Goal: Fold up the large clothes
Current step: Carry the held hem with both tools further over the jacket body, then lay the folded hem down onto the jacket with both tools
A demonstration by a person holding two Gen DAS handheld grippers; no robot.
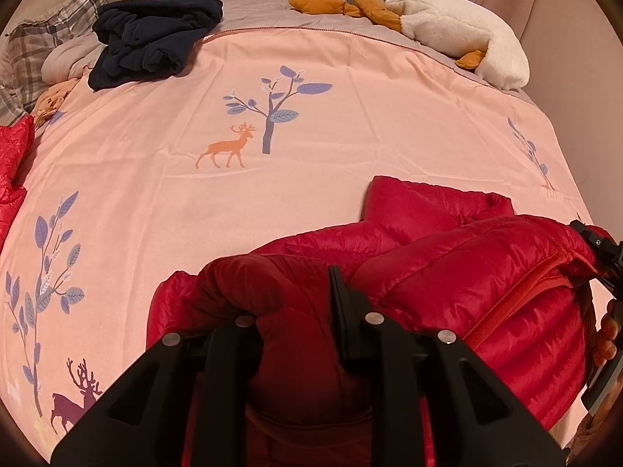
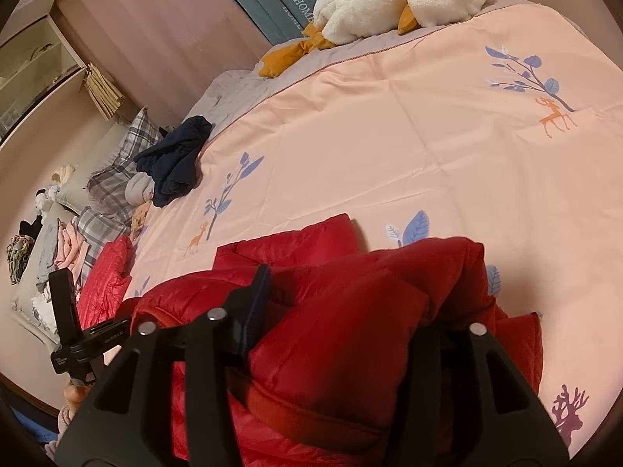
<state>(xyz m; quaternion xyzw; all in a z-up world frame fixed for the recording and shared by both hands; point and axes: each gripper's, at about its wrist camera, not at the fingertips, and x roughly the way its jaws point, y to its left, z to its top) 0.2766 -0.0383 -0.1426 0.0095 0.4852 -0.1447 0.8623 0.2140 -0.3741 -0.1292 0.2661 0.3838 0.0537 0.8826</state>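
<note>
A red puffer jacket (image 1: 447,272) lies bunched on the pink bedspread (image 1: 272,202) at its near edge. My left gripper (image 1: 292,295) is shut on a thick fold of it; padding covers the left finger, and only the right finger (image 1: 342,311) shows. In the right wrist view the same jacket (image 2: 350,330) fills the foreground. My right gripper (image 2: 358,299) stands open with a bulky fold lying loose between its jaws. Its left finger (image 2: 257,303) is bare beside the fabric, and its right finger is buried under the padding.
Another red quilted garment (image 1: 11,163) lies at the bed's left edge. A navy garment (image 1: 155,35) is heaped at the far left by plaid pillows (image 1: 46,39). A white plush goose (image 1: 459,31) rests at the head. A hand (image 1: 607,334) holds the right gripper's handle.
</note>
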